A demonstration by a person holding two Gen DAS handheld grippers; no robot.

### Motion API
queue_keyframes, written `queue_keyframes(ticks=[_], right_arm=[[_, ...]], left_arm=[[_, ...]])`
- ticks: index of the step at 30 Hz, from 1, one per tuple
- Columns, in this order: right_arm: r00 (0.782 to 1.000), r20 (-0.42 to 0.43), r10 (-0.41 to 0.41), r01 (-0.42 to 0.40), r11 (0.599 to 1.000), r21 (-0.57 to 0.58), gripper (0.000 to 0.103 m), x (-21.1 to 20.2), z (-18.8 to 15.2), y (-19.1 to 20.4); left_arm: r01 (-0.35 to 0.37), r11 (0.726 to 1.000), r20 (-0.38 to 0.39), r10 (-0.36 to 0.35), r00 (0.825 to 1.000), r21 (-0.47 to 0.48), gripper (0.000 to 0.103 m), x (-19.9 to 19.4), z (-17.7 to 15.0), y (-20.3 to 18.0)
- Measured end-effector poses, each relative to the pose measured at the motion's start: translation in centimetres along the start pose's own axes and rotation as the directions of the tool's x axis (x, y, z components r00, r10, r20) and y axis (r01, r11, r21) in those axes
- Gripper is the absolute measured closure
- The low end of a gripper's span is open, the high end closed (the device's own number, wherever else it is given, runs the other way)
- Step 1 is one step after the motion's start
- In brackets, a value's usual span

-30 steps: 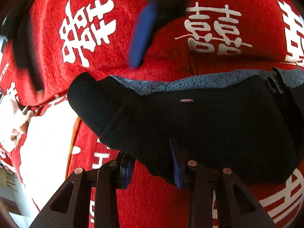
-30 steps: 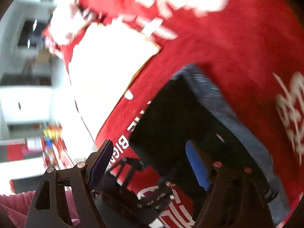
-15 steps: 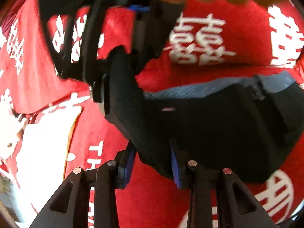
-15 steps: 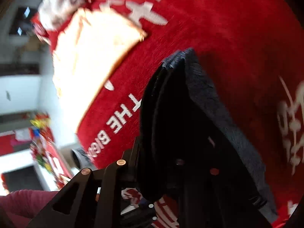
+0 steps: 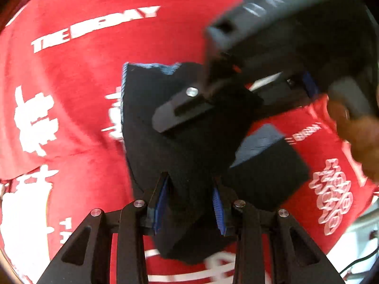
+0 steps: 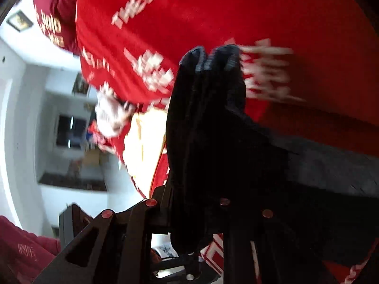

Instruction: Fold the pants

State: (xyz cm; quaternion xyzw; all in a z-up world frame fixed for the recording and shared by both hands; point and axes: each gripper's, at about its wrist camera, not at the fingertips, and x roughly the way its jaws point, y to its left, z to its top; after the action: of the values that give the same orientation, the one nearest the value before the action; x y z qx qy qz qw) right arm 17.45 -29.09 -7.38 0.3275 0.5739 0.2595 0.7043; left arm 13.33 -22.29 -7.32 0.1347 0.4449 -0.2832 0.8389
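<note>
You've got the black knit pants [image 5: 189, 142] lifted off the red printed cloth [image 5: 71, 94], left gripper [image 5: 190, 201] clamped on one bunched edge, right gripper [image 6: 196, 201] pinching another close beside it; the free length drapes away rightward.

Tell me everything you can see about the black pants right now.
The pants are black, of a soft thick fabric, with a blue-grey patterned inner lining showing at the top edge and on a turned-over flap at the right. They are bunched and partly lifted off the red cloth with white lettering, not lying flat. The left gripper is shut on one bunched edge, its blue-padded fingers pressing the fabric. The right gripper clamps another thick, layered fold that rises in front of its camera.
</note>
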Motion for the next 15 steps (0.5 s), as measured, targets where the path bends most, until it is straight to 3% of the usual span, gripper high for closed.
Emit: queue_keyframes(ticks=[2, 7, 12, 15], right_arm=[[0.998, 0.056, 0.003, -0.006, 0.999, 0.042, 0.083, -3.1, -1.7, -2.4], [0.989, 0.144, -0.023, 0.0, 0.987, 0.16, 0.083, -8.8, -5.7, -9.9], [0.987, 0.151, -0.059, 0.01, 0.952, 0.305, 0.083, -8.8, -9.3, -17.3], [0.986, 0.152, -0.071, 0.011, 0.932, 0.362, 0.083, -8.6, -10.7, -19.9]], left_arm=[[0.052, 0.998, -0.018, -0.052, 0.998, 0.027, 0.068, 0.7, 0.7, -3.1], [0.118, 0.986, -0.106, -0.106, 0.989, 0.118, 0.068, 4.3, 0.2, -9.9], [0.112, 0.979, -0.227, -0.072, 0.971, 0.171, 0.067, 8.5, -2.3, -13.8], [0.106, 0.973, -0.252, -0.053, 0.966, 0.204, 0.055, 9.5, -3.3, -15.0]])
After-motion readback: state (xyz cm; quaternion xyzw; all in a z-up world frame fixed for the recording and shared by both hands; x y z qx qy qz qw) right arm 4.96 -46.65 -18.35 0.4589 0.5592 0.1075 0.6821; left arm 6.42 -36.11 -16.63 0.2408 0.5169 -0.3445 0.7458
